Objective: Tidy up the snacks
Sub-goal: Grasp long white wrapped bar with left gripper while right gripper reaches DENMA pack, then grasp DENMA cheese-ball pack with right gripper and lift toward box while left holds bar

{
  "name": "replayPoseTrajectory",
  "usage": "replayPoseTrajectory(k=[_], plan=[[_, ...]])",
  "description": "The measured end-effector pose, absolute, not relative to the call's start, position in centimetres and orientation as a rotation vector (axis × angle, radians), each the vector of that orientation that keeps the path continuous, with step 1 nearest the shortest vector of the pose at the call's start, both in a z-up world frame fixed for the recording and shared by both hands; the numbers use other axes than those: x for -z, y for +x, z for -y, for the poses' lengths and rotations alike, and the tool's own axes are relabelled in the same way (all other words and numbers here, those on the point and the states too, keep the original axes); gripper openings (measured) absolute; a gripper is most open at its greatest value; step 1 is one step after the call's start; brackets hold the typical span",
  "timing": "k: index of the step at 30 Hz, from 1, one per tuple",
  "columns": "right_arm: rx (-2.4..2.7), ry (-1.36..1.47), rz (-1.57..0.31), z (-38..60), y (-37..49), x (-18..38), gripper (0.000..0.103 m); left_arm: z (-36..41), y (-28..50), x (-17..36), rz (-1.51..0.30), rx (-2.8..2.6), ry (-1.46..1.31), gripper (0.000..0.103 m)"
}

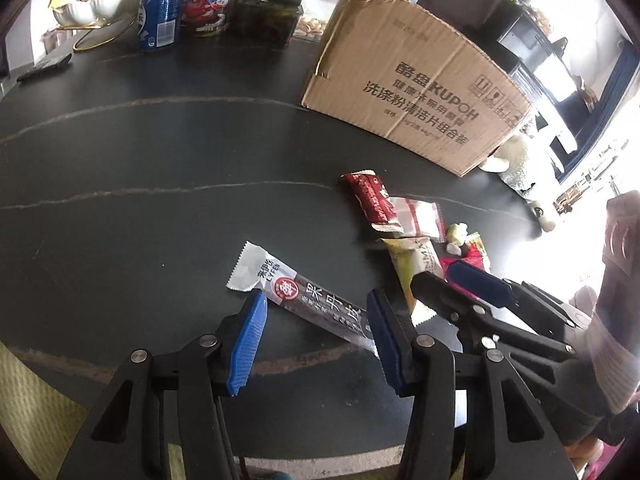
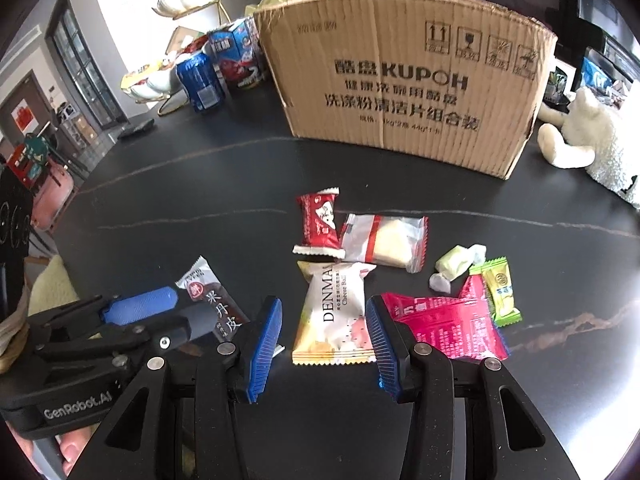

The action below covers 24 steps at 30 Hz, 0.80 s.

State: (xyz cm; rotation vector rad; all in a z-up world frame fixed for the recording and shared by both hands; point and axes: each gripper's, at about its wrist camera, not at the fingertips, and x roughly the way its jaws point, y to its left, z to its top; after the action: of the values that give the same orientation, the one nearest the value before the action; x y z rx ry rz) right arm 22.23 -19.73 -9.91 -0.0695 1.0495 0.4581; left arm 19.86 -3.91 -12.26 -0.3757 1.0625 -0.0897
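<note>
Pickup step: my left gripper and right gripper, both spread wide and empty, straddle the fruit-leather stick and DENMA pack at lower centre; next I'd close, then carry to the cardboard box up top.

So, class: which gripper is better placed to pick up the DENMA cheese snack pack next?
Right. The right gripper is open with the snack pack between its fingers; the left gripper is open around the dark fruit strip instead.

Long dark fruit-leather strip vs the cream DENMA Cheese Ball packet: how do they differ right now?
Shape: the long dark fruit-leather strip is narrow and flat; the cream DENMA Cheese Ball packet is wider and puffier.
Colour: strip dark brown with white ends; packet cream with pastel print.
Place: strip lies between the open left gripper fingers; packet between the open right gripper fingers.
Both lie ungrasped on the black table.
</note>
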Motion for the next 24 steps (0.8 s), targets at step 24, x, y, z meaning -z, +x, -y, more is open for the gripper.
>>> replayPoseTrajectory(k=[24], plan=[[-0.445, -0.067, -1.082, 19.1, 23.7, 11.8, 0.045, 3.4, 21.9, 14.0, -1.097, 0.136, -0.415, 0.018]])
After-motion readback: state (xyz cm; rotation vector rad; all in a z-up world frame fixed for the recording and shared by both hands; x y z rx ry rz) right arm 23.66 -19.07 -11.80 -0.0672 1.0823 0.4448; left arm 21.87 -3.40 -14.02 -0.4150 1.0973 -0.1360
